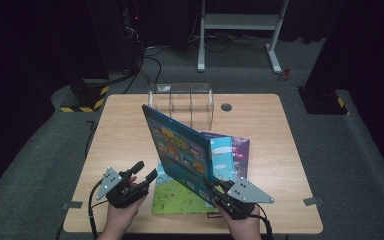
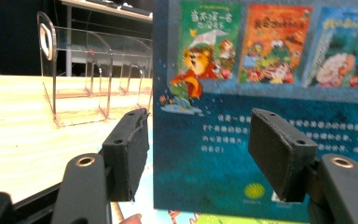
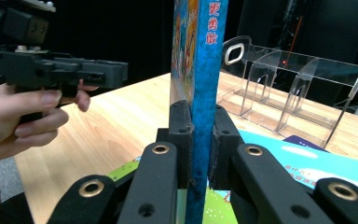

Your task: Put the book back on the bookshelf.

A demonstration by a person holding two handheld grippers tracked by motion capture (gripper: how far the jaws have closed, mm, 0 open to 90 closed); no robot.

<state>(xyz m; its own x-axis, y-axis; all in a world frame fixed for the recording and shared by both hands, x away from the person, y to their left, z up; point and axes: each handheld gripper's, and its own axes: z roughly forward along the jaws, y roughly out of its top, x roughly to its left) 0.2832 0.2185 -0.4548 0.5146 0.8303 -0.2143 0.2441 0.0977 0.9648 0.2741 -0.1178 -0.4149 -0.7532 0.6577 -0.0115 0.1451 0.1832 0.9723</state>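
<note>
Right gripper view shows my right gripper [image 3: 199,135] clamped on the spine of the thin dark-blue hardcover picture book [image 3: 200,70], holding it upright so it can slide into the clear acrylic divider rack [image 1: 182,102] behind. My left gripper [image 1: 142,173] waits half open and empty beside the book's back cover, ready to steady it above the other books [image 1: 227,155] lying flat.

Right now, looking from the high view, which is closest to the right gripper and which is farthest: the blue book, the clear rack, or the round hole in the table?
1. Blue book: clamped upright in the right gripper.
2. Clear rack: at the table's far edge, left of the hole.
3. Round hole: far edge too; too close to the rack to rank surely.
</note>
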